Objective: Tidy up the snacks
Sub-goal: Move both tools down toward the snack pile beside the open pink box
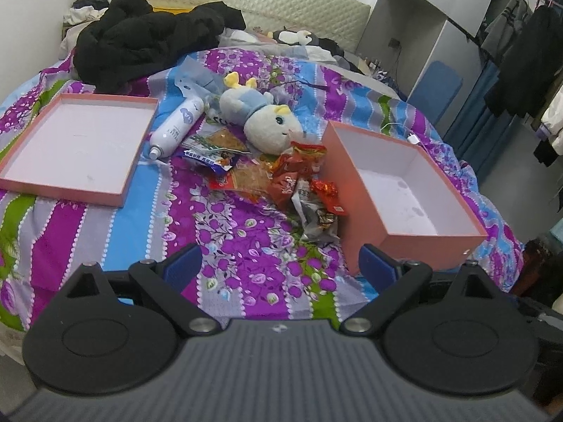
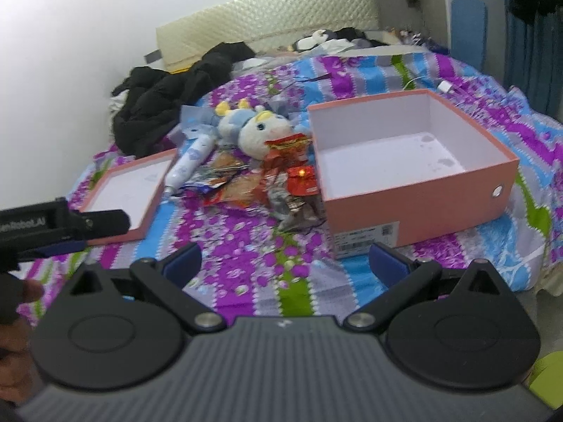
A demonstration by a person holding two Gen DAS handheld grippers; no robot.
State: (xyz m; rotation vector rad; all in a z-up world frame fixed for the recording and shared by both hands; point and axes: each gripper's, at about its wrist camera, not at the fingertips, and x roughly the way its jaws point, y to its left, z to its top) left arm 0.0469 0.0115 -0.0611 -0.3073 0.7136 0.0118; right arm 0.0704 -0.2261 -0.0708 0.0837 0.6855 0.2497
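Note:
A heap of snack packets [image 1: 281, 179] in red, orange and silver lies on the bed between a pink box lid [image 1: 74, 140] and an open empty pink box [image 1: 404, 190]. The heap also shows in the right wrist view [image 2: 278, 183], with the box [image 2: 415, 161] to its right and the lid [image 2: 130, 190] to its left. My left gripper [image 1: 279, 263] is open and empty, held above the bedspread short of the heap. My right gripper [image 2: 285, 263] is open and empty, near the box's front corner. The left gripper's body [image 2: 52, 228] shows at the left of the right wrist view.
A plush toy [image 1: 267, 119] and a white spray bottle [image 1: 176, 128] lie just behind the snacks. Black clothes [image 1: 147, 38] are piled near the headboard. A white charger cable [image 1: 411, 137] lies behind the box. A wardrobe and hanging clothes [image 1: 520, 56] stand at the right.

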